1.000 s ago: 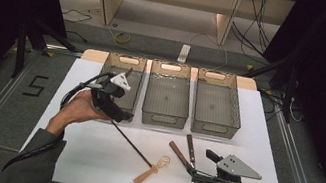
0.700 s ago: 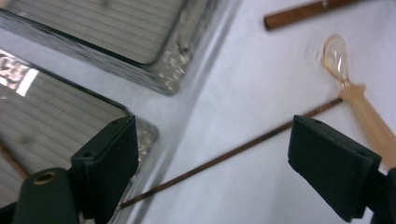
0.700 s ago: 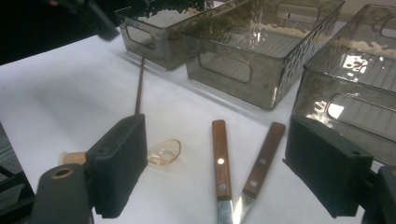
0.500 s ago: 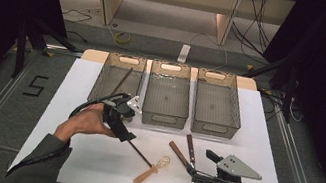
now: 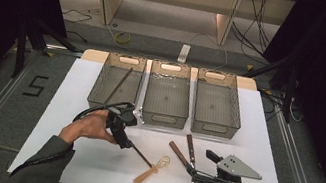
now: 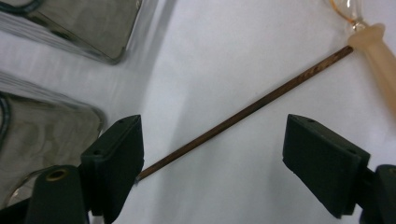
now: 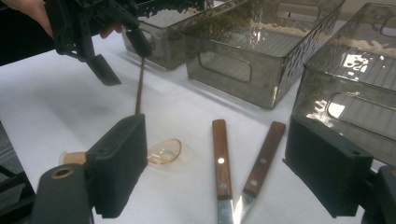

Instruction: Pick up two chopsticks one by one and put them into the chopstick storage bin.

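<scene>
The left gripper (image 5: 128, 138) hung with jaws spread astride a thin brown stick (image 6: 243, 111) on the white table (image 5: 73, 101), seemingly poised to pinch it. Further right, the right gripper (image 5: 197, 176) rested near two wooden-handled knives (image 7: 238, 163), likewise spread, holding nothing.

the tabletop (image 5: 72, 106) was matt white, smooth. three bins (image 5: 168, 95) were smoky clear plastic, glossy, with mesh-patterned walls. a thin chopstick (image 6: 243, 112) looked like dark mottled wood. two knives (image 7: 222, 158) had brown wooden handles with metal rivets and shiny metal blades. the left gripper (image 6: 212, 158) had matt black rubbery pads (image 6: 116, 154); the right gripper (image 7: 212, 172) carried ribbed ones.
</scene>
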The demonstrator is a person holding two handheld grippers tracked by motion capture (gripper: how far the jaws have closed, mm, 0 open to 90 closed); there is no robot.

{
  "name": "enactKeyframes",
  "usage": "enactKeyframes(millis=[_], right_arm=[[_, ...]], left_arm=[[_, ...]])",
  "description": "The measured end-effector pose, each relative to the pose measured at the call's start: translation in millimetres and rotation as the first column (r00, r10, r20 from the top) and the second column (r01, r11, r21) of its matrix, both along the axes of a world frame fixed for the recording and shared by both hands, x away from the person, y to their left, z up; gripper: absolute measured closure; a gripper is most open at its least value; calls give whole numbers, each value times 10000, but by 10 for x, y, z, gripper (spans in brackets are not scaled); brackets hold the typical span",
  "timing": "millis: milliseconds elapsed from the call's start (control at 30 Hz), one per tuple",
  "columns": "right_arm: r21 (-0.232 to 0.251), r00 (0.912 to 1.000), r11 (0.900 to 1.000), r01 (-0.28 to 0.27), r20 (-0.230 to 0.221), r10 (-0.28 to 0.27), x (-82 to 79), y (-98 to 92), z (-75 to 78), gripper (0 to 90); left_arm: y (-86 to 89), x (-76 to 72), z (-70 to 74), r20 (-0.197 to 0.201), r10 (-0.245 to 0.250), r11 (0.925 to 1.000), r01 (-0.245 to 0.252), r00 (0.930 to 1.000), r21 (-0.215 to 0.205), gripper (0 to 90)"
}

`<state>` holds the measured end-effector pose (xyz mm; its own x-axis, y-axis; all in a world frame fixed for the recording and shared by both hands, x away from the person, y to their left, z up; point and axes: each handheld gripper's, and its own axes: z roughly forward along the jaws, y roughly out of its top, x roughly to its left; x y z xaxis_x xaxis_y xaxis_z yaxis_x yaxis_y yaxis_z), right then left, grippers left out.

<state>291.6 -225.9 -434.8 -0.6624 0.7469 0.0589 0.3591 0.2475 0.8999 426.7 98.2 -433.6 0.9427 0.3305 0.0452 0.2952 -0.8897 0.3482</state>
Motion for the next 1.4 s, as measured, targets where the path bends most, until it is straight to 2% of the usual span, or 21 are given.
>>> enactKeyframes(millis=[133,233,300,433,600,767,967,1167,1400], right_arm=[[-21,10000,10000,-23,6,23,-1,9,0,216],[-21,10000,10000,8,-11,-8,-1,6,0,216],[6,10000,10000,7,-8,-7,-1,4,1,216],[5,10000,10000,-7,-13,7,-2,3,0,216],[46,10000,10000,-18,8,18,-4,3,3,216],[22,10000,10000,-14,3,14,-5,7,4,216],[32,10000,10000,-33,9,33,-5,5,3,217],[5,10000,10000,-24,11,24,-4,7,3,217],[8,10000,10000,-27,-1,27,-5,5,3,217]], left_arm=[[4,19,-78,-136,11,9997,-8,9999,237,226],[-9,22,-141,-185,59,9997,-54,9998,252,239],[-17,22,-163,-219,-64,9992,72,9997,398,259],[-23,24,-190,-172,-237,9990,244,9996,384,292],[-15,40,-229,-317,-220,9992,231,9993,338,332],[-27,51,-284,-418,-261,9985,280,9988,471,348],[-41,60,-302,-526,-353,9974,385,9980,601,372],[-43,68,-301,-689,-215,9978,257,9974,613,398],[-26,60,-275,-772,-292,9945,367,9966,982,483]])
